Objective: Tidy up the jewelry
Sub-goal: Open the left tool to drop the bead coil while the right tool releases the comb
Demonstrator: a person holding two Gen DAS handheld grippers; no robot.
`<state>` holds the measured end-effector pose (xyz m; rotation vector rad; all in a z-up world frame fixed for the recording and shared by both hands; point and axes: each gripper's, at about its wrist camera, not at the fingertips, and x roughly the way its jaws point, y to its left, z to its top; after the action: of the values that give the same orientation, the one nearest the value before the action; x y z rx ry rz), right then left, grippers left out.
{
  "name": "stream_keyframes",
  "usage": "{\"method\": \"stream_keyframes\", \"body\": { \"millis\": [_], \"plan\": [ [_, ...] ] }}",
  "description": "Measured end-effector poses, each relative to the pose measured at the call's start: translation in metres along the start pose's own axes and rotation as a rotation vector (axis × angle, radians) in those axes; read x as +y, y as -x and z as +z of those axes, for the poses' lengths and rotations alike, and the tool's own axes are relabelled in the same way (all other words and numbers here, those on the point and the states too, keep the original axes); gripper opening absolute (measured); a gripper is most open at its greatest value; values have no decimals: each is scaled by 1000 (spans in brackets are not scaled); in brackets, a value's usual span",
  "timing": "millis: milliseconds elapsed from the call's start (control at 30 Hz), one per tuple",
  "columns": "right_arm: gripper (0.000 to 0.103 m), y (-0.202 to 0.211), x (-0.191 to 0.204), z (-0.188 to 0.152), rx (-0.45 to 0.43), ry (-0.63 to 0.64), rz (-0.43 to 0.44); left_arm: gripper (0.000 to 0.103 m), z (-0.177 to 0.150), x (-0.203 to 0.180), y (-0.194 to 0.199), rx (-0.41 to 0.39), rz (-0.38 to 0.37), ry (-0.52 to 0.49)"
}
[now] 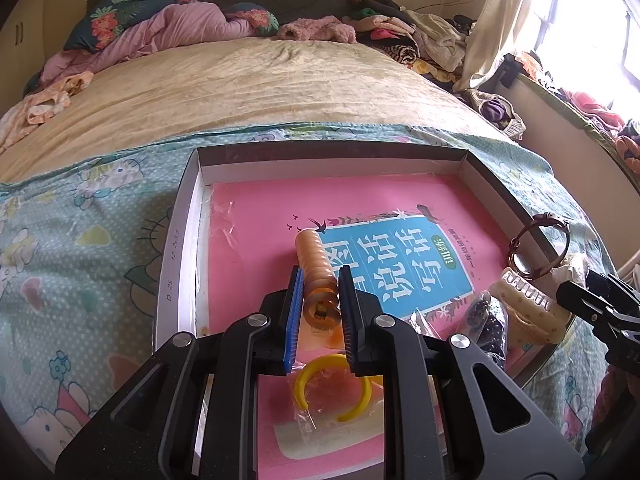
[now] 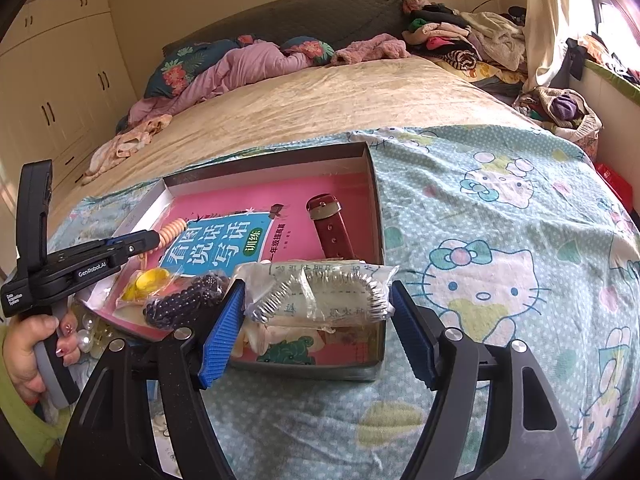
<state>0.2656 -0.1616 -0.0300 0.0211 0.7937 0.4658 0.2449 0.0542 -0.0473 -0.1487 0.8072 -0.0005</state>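
Observation:
A shallow cardboard box lies on the bed with a pink book as its floor. My left gripper is shut on an orange coiled bracelet, held over the book; it also shows in the right wrist view. Below it lies a yellow open bangle in plastic. My right gripper is open, its fingers either side of a bagged silver spring bracelet at the box's near edge. A red watch, a dark bead bracelet and the yellow bangle lie in the box.
The box sits on a Hello Kitty sheet over a beige blanket. Pearl beads lie outside the box's left side. Clothes pile up at the headboard and window side. A wardrobe stands at left.

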Motion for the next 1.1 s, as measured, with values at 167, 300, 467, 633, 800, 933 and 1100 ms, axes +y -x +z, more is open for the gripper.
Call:
{"method": "stream_keyframes", "body": {
  "millis": [167, 300, 467, 633, 800, 933, 1100],
  "plan": [
    [72, 0, -1, 0, 0, -1, 6, 11, 0, 0, 0, -1, 0, 0],
    [75, 0, -3, -1, 7, -17, 13, 11, 0, 0, 0, 0, 0, 0],
    [83, 4, -4, -2, 3, -26, 16, 11, 0, 0, 0, 1, 1, -1],
    [88, 14, -6, -4, -23, -41, 12, 11, 0, -1, 0, 3, 4, -2],
    [92, 25, -12, -7, -46, -74, 15, 11, 0, -2, 1, 5, 7, -4],
    [95, 34, -14, -9, -67, -94, 21, 21, -1, -3, 4, 6, 8, -7],
    [97, 43, -13, -10, -89, -97, 41, 36, -2, -5, 13, -2, 9, -9]
  ]
}}
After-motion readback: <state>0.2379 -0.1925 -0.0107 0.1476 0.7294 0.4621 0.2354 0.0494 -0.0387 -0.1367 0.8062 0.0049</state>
